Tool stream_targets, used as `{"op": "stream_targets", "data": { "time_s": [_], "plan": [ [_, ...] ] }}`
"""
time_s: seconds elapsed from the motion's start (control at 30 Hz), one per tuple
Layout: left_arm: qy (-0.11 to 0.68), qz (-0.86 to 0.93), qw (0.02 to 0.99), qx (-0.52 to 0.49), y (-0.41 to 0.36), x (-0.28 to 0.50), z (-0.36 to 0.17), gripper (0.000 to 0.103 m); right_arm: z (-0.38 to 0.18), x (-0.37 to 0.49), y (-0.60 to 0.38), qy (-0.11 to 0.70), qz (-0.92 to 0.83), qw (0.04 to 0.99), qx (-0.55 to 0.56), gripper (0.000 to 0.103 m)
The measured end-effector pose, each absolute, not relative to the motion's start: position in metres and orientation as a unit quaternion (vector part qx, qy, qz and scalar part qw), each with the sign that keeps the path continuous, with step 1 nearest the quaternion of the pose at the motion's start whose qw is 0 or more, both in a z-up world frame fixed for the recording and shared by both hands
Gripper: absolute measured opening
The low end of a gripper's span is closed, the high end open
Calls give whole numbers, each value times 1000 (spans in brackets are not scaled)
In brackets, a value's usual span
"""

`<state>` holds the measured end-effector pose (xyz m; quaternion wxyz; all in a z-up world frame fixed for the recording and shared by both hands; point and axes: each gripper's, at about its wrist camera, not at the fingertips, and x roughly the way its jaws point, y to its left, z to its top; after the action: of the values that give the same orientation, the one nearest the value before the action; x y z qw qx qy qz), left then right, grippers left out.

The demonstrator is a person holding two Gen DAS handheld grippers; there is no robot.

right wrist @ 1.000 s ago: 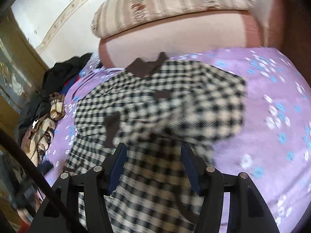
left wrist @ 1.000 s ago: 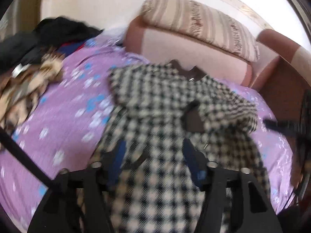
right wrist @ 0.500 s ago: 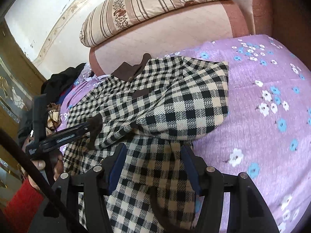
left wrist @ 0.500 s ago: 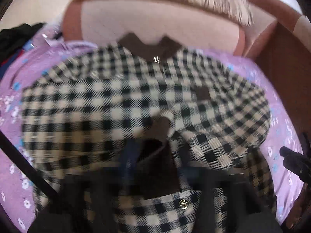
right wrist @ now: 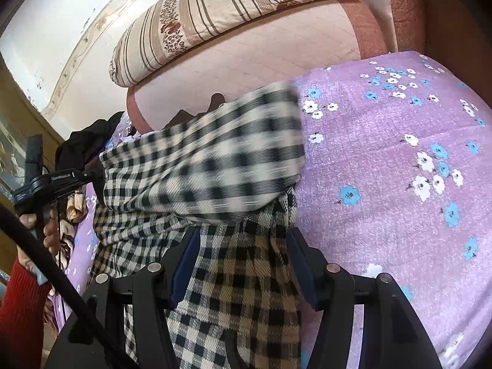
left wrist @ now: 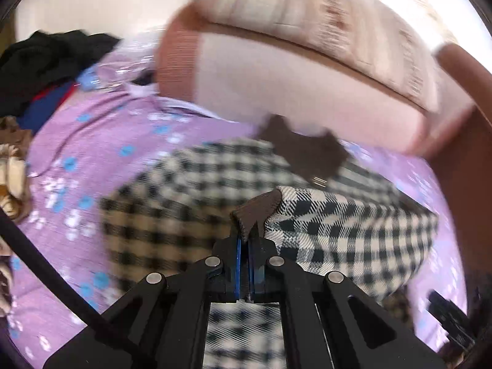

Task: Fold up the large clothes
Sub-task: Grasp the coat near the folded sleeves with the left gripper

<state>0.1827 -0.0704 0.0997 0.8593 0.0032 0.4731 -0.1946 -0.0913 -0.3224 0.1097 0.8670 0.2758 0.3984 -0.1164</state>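
Checked coat (left wrist: 190,196), brown cuff (left wrist: 258,212) clamped in left gripper (left wrist: 245,240).

1. Checked coat (right wrist: 196,166) lies on the bedspread (right wrist: 399,160), collar (left wrist: 303,150) toward the headboard (right wrist: 246,64).
2. Striped pillow (right wrist: 215,9) rests on top of the headboard.
3. Heap of clothes (left wrist: 46,58) sits on the bedspread left of the coat.
4. Left gripper (left wrist: 244,241) is at the coat's left edge, with the cuff (left wrist: 256,212) between its fingers.
5. Right gripper (right wrist: 243,246) is over the coat's near part, cloth between its fingers.
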Motion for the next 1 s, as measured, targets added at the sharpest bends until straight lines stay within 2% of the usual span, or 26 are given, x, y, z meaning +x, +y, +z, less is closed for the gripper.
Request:
{"op": "stream_targets", "data": {
  "time_s": [0.27, 0.4, 0.57, 0.73, 0.8, 1.0],
  "plan": [
    [497, -135, 856, 42, -58, 210, 58, 4, 112, -67, -305, 396, -124, 884, 217, 63],
    [497, -111, 860, 37, -50, 213, 54, 15, 120, -51, -285, 396, -120, 896, 160, 63],
    [477, -94, 874, 17, -29, 206, 69, 16, 119, 1, -271, 405, -112, 901, 111, 63],
    [450, -113, 886, 27, -31, 195, 80, 31, 94, 53, -270, 445, -105, 882, 110, 63],
    [451, -130, 882, 38, -41, 194, 75, 43, 82, 68, -270, 459, -104, 875, 111, 63],
    [476, -111, 868, 83, -59, 196, 38, 44, 55, 90, -262, 483, -106, 863, 106, 64]
  ]
}}
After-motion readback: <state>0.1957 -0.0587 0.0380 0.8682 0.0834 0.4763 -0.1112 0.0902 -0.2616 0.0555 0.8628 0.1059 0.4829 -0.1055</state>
